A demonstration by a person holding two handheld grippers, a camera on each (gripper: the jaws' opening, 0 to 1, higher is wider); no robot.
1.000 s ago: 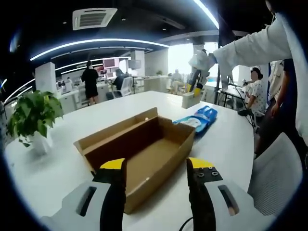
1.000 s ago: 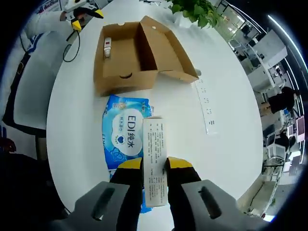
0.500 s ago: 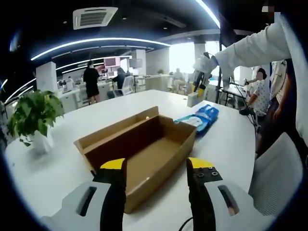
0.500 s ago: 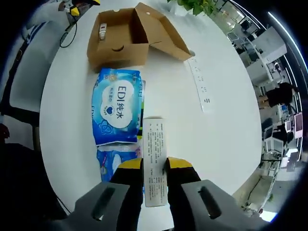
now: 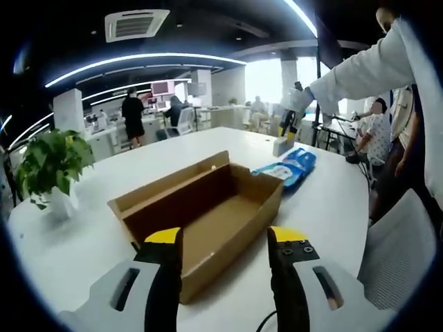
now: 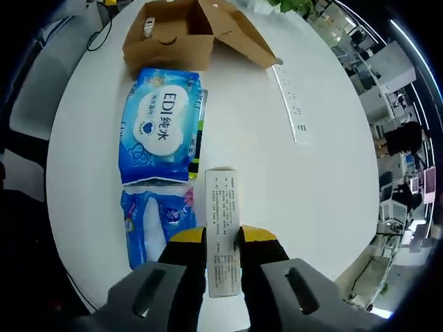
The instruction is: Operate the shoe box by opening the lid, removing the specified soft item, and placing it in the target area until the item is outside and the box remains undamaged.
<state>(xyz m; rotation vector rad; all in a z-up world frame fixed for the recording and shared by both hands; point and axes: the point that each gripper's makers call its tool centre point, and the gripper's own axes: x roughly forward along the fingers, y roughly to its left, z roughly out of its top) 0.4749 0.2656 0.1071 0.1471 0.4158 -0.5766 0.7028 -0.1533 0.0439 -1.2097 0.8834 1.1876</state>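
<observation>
Right claw [image 6: 223, 238] pinches the small white carton [image 6: 223, 228]; set it flat beside the blue wipes pack [image 6: 158, 126], upright, then release. Left claw [image 5: 225, 238] spread, idle by the shoe box [image 5: 208, 214].

Shoe box [image 5: 208, 218] standing open, top access unobstructed (one small item lying inside). Two wipe packs [image 6: 158, 131] crowding the worktop [image 6: 277, 180] beside it; bare worktop stretching toward the power strip [image 6: 289, 100].

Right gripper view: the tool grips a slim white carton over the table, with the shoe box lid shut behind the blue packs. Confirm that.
Wrong on the lid: the right gripper view shows the shoe box open, lid flap raised. The right tool does grip the slim white carton, blue wipe packs beyond.
</observation>
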